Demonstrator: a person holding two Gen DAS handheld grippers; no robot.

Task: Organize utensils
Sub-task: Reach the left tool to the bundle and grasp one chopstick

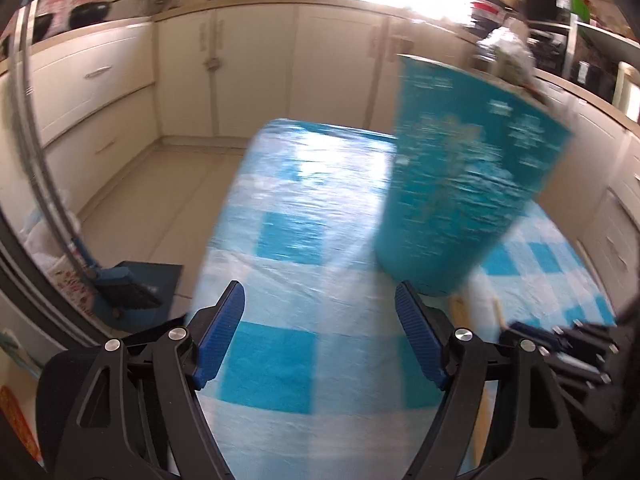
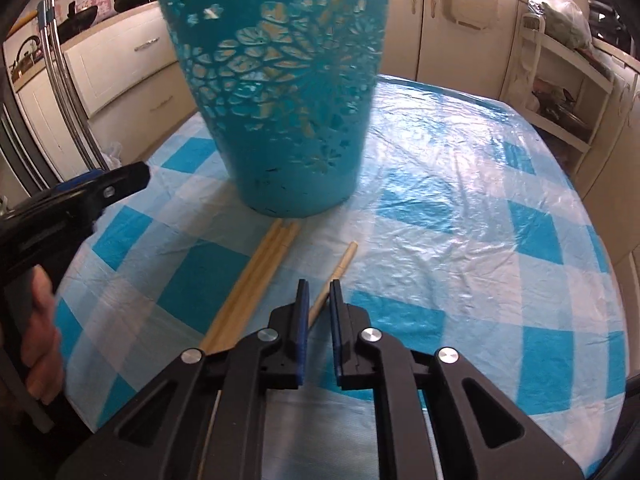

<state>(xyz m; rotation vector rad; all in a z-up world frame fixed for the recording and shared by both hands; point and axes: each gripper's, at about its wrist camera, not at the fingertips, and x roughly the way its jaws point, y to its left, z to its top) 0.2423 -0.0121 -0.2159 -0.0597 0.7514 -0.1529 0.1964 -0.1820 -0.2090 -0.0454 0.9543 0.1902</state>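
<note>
Chopsticks [image 2: 256, 292] four, basket [image 2: 280, 92] one

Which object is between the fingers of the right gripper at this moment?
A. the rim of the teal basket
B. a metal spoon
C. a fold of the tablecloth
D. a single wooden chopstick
D: in the right wrist view the right gripper has its pads close on either side of a single wooden chopstick, lying apart from the teal basket.

We note cream cabinets [image 1: 256, 68] along the walls, a black wok [image 1: 90, 14] on the counter, and a blue dustpan [image 1: 132, 280] on the floor.
</note>
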